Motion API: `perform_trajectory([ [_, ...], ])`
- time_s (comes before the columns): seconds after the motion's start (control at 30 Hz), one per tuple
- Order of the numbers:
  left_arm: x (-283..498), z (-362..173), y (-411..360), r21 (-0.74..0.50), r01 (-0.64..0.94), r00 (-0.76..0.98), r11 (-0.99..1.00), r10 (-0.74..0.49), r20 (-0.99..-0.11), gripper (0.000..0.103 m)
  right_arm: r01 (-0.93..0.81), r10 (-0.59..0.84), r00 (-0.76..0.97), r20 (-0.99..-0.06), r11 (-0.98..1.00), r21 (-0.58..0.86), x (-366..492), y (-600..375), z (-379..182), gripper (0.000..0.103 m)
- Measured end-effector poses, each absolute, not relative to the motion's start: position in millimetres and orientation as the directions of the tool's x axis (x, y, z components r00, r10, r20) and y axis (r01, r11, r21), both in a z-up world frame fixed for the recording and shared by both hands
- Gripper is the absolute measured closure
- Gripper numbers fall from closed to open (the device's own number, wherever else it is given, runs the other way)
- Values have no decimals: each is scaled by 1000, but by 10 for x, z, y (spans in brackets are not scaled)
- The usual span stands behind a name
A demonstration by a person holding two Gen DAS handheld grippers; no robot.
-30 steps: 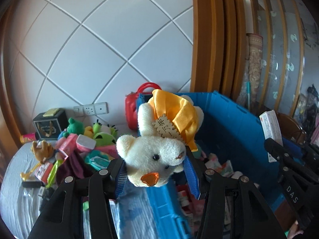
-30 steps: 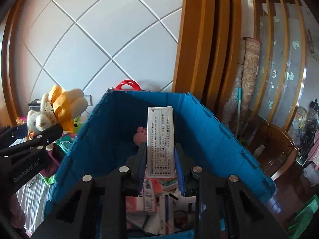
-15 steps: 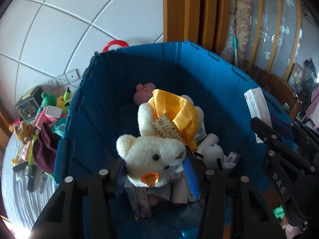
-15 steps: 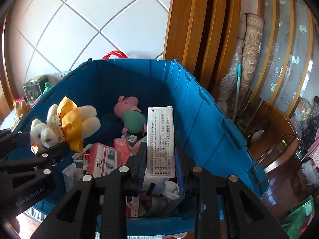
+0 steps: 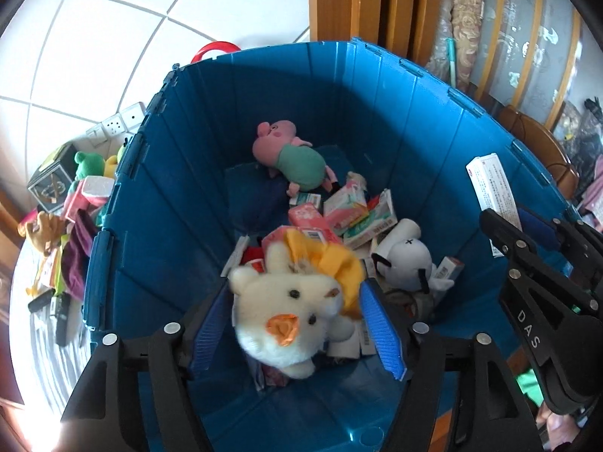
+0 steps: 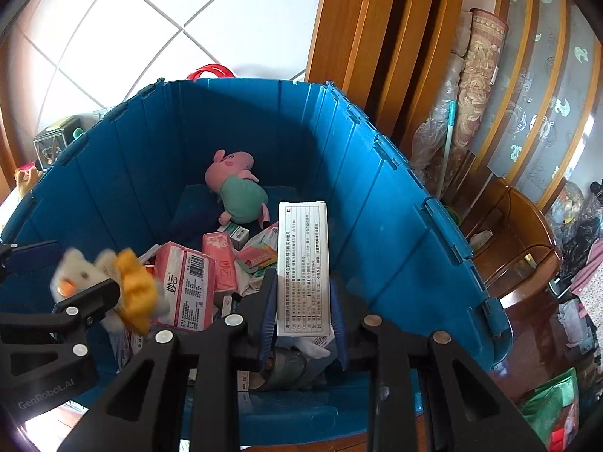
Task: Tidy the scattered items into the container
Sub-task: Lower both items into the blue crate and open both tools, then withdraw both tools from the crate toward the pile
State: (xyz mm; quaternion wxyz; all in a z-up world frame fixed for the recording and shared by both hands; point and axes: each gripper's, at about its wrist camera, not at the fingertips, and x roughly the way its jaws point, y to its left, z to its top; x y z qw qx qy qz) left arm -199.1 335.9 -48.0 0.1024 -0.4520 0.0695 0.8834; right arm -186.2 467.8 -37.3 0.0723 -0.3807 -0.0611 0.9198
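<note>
The big blue crate (image 5: 181, 196) holds a pink pig plush (image 5: 290, 150), a white plush (image 5: 407, 256) and several boxes. My left gripper (image 5: 297, 324) is open over the crate; the white bear plush with a yellow bow (image 5: 286, 312) is blurred between its spread jaws, slipping free. It also shows in the right wrist view (image 6: 109, 282). My right gripper (image 6: 301, 316) is shut on a white printed box (image 6: 303, 267), held upright above the crate (image 6: 395, 207).
Scattered toys and boxes (image 5: 68, 203) lie on the striped surface left of the crate, by wall sockets (image 5: 117, 124). A red handle (image 5: 215, 49) shows behind the crate. Wooden door frame and furniture (image 6: 520, 233) stand to the right.
Both grippers tilted down over the crate. The left jaws opened and the bear plush dropped lower, now blurred. The right gripper still holds the white box.
</note>
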Motion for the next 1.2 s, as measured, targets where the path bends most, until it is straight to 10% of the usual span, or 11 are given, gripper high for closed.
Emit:
perform_trajectory([
  [0.13,-1961,-413,3322,33,-247,-594,-969,124,-795,23,-107,196,-708,-679,-979,-171,-1836,4698,-332,26],
  [0.4,-1850,-250,3226,42,-248,-651,-968,134,-747,22,-147,214,-728,-652,-977,-157,-1757,4733,-222,5],
  [1.2,-1363,73,1512,15,-110,-768,-994,76,-636,19,-78,126,-807,-577,-991,-108,-1447,3426,135,0],
])
